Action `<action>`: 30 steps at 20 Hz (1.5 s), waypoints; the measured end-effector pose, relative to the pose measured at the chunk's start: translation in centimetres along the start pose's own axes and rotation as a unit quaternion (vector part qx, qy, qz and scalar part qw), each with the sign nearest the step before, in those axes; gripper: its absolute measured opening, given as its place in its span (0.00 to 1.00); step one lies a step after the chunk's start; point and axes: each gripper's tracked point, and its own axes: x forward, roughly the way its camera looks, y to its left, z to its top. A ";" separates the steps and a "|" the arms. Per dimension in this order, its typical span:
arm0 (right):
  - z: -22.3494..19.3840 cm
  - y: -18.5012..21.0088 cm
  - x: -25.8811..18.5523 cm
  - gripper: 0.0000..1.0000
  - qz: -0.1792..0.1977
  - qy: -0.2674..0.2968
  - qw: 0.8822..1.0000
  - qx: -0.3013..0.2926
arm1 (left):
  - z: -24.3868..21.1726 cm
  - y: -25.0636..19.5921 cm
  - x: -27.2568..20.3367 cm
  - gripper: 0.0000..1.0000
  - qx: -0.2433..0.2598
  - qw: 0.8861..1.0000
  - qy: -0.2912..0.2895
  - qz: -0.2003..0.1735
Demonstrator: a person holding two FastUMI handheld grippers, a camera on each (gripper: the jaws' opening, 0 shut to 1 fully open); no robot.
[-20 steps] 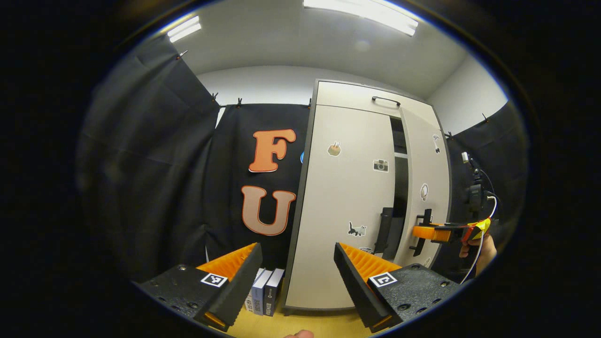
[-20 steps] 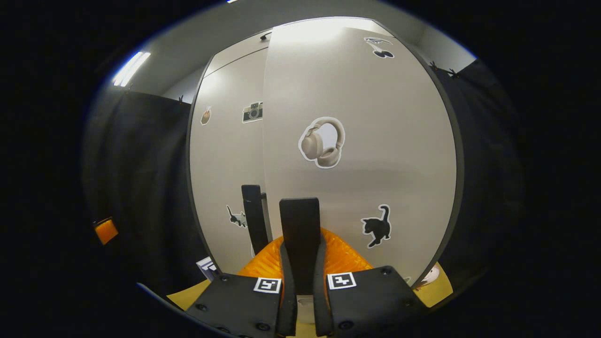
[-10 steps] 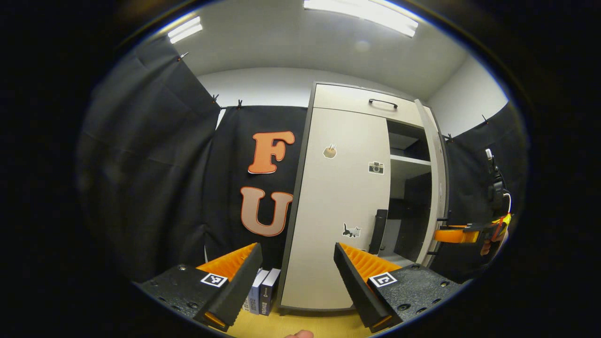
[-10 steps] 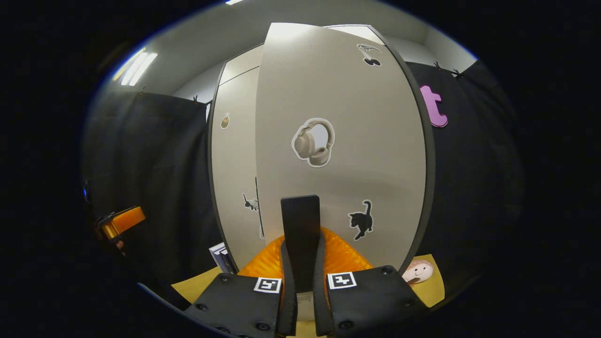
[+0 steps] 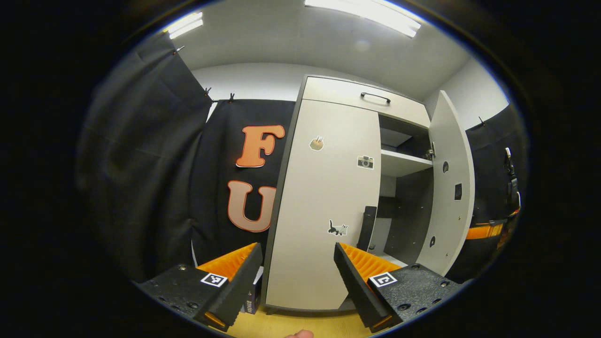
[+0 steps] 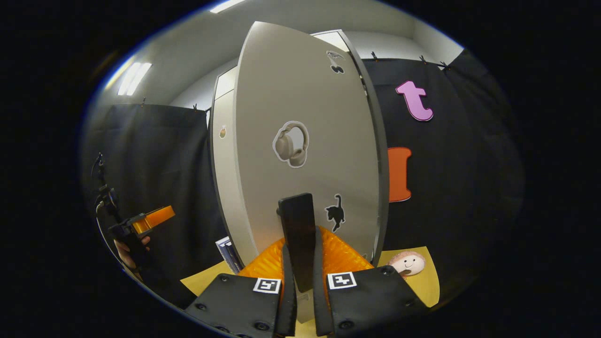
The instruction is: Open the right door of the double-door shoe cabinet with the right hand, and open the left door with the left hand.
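Tall pale-grey double-door shoe cabinet (image 5: 328,141) with its right door (image 6: 305,141) swung wide and its left door (image 5: 324,202) flat shut.

Inside the opened half, a white shelf (image 5: 404,162) and dark back panels show; the lower shelves are too dim to make out. The right gripper (image 6: 300,263) has both fingers pressed on the right door's upright black bar handle (image 6: 296,225). The left gripper (image 5: 296,277) hangs before the left door with its jaws spread wide, touching nothing; that door's black handle (image 5: 367,227) stands just beyond. Small stickers dot both doors, none with readable writing. Blue books (image 5: 251,298) beside the cabinet's foot carry spine print too small to read, half hidden behind a finger.
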 end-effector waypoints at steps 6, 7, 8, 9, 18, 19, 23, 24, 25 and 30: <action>0.1 -1.7 -1.9 0.23 -0.017 0.000 1.000 -0.014 | -0.5 -1.5 0.7 0.95 -0.002 1.000 0.002 -0.019; 0.2 -2.1 -2.1 0.23 -0.023 -0.002 1.000 -0.014 | -0.6 -1.5 0.8 0.95 -0.003 1.000 0.002 -0.019; 0.1 -2.6 -2.3 0.23 -0.028 -0.004 1.000 -0.012 | -0.7 -1.5 1.0 0.95 -0.004 1.000 0.003 -0.018; 0.1 -3.1 -2.5 0.23 -0.034 -0.006 0.999 -0.011 | -0.7 -1.3 1.0 0.95 -0.004 1.000 0.003 -0.017; 0.8 -9.2 -5.4 0.21 -0.140 -0.023 0.990 -0.017 | -1.1 -1.4 1.4 0.95 -0.006 1.000 0.005 -0.019; 0.8 -9.9 -5.5 0.20 -0.147 -0.023 0.989 -0.019 | -1.2 -1.4 1.5 0.95 -0.005 1.000 0.006 -0.020; 0.4 -9.9 -5.1 0.14 -0.131 -0.017 0.991 -0.018 | -1.2 -0.9 1.5 0.95 -0.005 1.000 0.005 -0.015; -0.1 -10.1 -4.8 0.15 -0.130 -0.008 0.991 -0.020 | -1.1 -0.6 1.3 0.94 -0.003 1.000 0.005 -0.012; 0.1 -10.0 -4.9 0.15 -0.130 -0.007 0.991 -0.019 | -1.2 -0.3 1.2 0.94 -0.003 1.000 0.005 -0.009; -1.0 -9.5 -7.2 0.16 -0.148 0.007 0.989 -0.024 | -1.6 0.5 1.3 0.95 -0.004 1.000 0.011 -0.002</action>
